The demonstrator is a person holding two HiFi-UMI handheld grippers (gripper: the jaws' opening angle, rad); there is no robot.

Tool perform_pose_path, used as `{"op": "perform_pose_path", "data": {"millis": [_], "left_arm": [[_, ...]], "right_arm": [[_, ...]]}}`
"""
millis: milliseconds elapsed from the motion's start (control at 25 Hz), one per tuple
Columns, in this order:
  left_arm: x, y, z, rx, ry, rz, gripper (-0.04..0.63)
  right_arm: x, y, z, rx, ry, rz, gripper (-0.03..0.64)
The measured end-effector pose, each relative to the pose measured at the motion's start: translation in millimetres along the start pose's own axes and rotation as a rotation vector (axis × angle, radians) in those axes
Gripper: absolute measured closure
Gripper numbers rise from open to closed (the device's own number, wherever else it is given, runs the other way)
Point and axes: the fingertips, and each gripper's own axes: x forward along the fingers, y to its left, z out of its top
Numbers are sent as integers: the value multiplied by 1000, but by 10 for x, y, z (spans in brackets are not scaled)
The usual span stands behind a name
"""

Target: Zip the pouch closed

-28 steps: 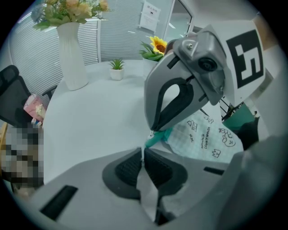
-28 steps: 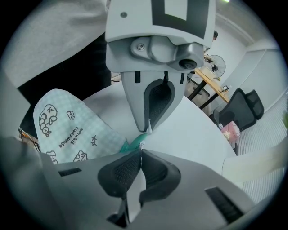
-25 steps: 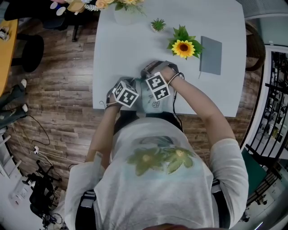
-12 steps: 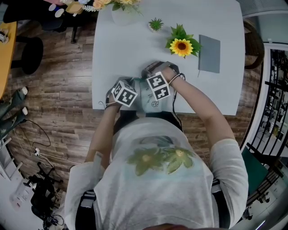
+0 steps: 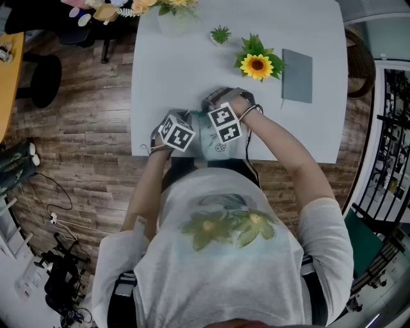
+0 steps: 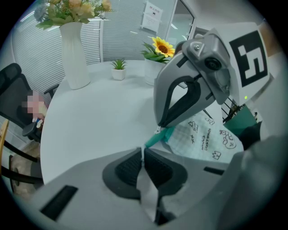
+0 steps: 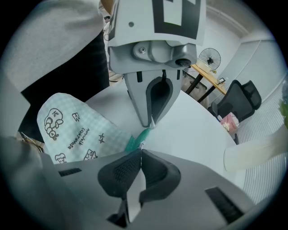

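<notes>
At the left of the table a white vase holds pale flowers; next come a small pot with a green plant and a sunflower in a white pot. The pouch, mint check with black doodles and a line of print (too small for us to read), sits at the near edge. The left claw and the right claw are each pressed shut on its teal zip end.

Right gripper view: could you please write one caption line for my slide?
Right gripper and left gripper, both shut, pinch the teal zipper end of a checked pouch at a white table.
</notes>
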Motion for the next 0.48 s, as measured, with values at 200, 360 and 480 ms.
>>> {"op": "perform_pose_path", "data": {"millis": [200, 360, 480], "left_arm": [[-24, 8, 28, 2, -3, 3, 570], [-9, 9, 9, -3, 0, 2, 570], [-27, 7, 28, 0, 2, 4, 570]], "right_arm": [[-12, 14, -24, 1, 10, 3, 598], [-27, 30, -31, 6, 9, 0, 598], [-32, 35, -36, 7, 11, -2, 598]]}}
